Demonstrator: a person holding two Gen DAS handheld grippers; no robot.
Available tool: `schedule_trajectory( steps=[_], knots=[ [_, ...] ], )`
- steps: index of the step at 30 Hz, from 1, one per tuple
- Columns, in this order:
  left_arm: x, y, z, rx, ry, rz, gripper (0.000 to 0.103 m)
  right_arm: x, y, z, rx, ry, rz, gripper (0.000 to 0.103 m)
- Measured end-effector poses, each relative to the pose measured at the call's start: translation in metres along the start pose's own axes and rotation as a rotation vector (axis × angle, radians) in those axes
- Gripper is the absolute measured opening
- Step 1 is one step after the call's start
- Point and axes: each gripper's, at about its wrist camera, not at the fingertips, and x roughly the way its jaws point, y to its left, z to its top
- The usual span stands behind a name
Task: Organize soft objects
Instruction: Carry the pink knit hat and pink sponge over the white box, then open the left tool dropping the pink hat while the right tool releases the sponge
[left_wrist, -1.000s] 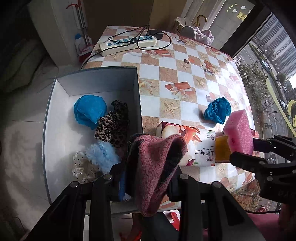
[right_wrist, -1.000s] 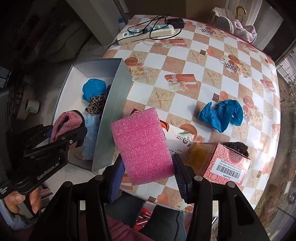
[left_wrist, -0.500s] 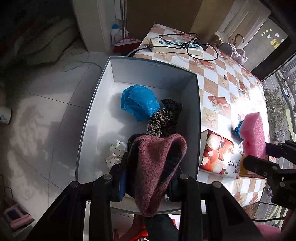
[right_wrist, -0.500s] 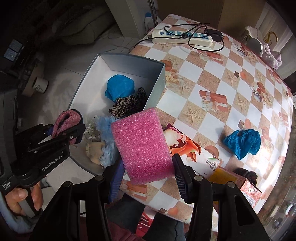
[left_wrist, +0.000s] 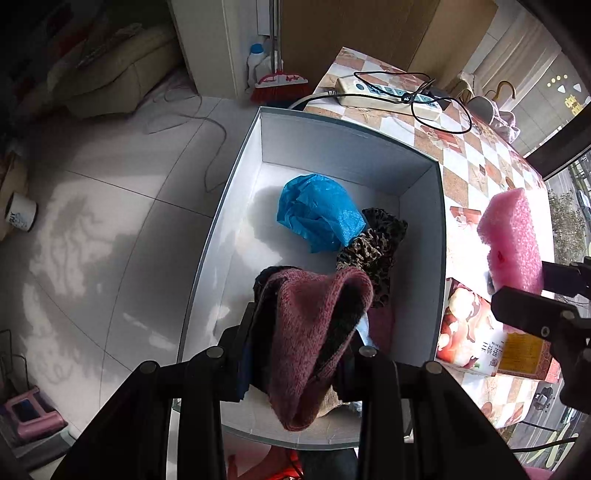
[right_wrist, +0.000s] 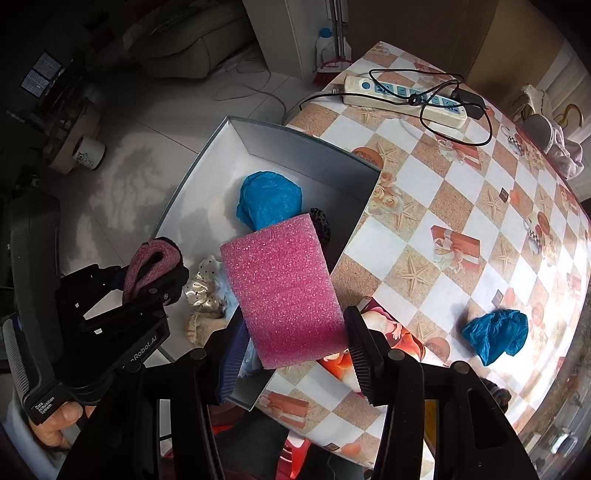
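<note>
Knit hat (left_wrist: 314, 332) pinched in my left hand-held gripper (left_wrist: 295, 354), over box (left_wrist: 421, 162); I'd release low into bare floor. Right hand-held gripper (right_wrist: 291, 354) clamps pink foam (right_wrist: 282, 295) above box edge; blue bag (right_wrist: 495, 334) waits on table (right_wrist: 424, 192).

leopard-print cloth (right_wrist: 320, 223): mostly hidden behind pink foam block (right_wrist: 283, 298)
tissue pack (left_wrist: 468, 328): label too blurred to read

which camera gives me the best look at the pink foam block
The right wrist view: the pink foam block fills its centre, broad face showing, clamped in the right gripper. The left wrist view catches it only edge-on at the far right.
</note>
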Motion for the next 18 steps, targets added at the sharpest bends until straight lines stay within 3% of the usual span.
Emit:
schedule_trajectory(
  steps=[18],
  knots=[
    [0.010, -0.001, 0.012, 0.003, 0.004, 0.006, 0.040, 0.019, 0.000, 0.036, 0.048, 0.021, 0.005, 0.052]
  ],
)
